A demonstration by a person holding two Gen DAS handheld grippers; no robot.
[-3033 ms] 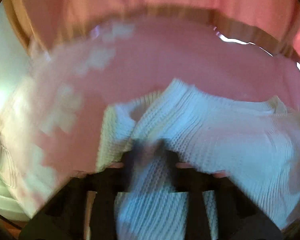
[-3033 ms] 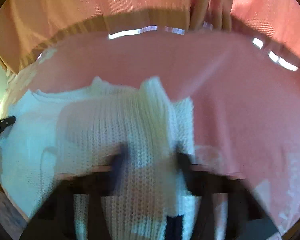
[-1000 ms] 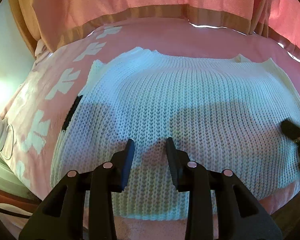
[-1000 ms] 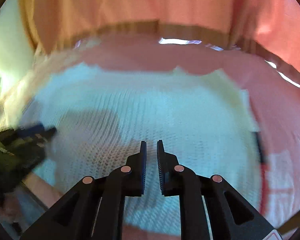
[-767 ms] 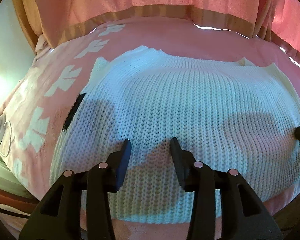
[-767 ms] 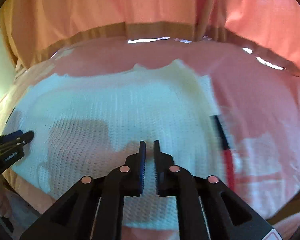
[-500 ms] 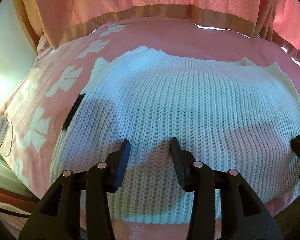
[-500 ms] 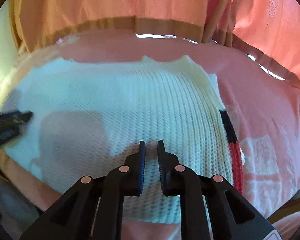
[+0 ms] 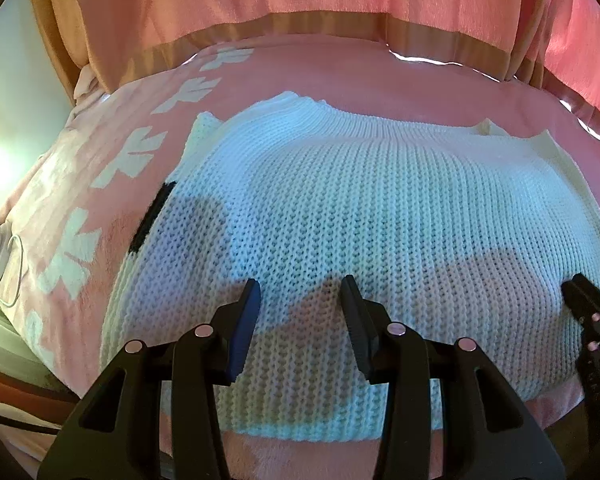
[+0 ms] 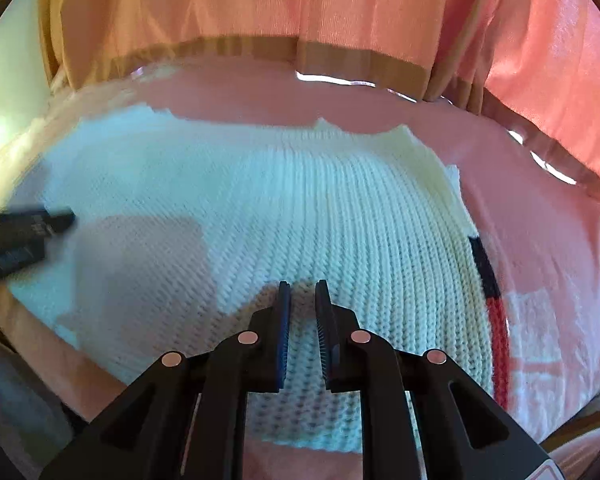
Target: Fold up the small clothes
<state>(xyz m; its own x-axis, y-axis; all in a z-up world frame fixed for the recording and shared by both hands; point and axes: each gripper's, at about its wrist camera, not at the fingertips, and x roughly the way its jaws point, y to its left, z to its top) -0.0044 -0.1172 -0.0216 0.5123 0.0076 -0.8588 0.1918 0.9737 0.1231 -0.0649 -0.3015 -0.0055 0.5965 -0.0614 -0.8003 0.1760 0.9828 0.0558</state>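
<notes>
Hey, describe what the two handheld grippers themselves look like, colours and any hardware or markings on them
Both the left gripper and the right gripper are matte black plastic, with angular linkage arms and cut-out openings. Small round silver pins sit at the pivots, four showing on each. The inner faces of the jaws carry ribbed pads, blue on one side. No cables or sleeves show. A pale label corner peeks out at the right gripper's base.

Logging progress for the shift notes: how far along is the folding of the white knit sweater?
Done: the white knit sweater lies flat as a compact rectangle on the pink blanket, black trim tucked at its side edges, so the sides look folded in. In hand: nothing; the left gripper and right gripper hover over it, jaws apart. Left: probably a final fold in half.
</notes>
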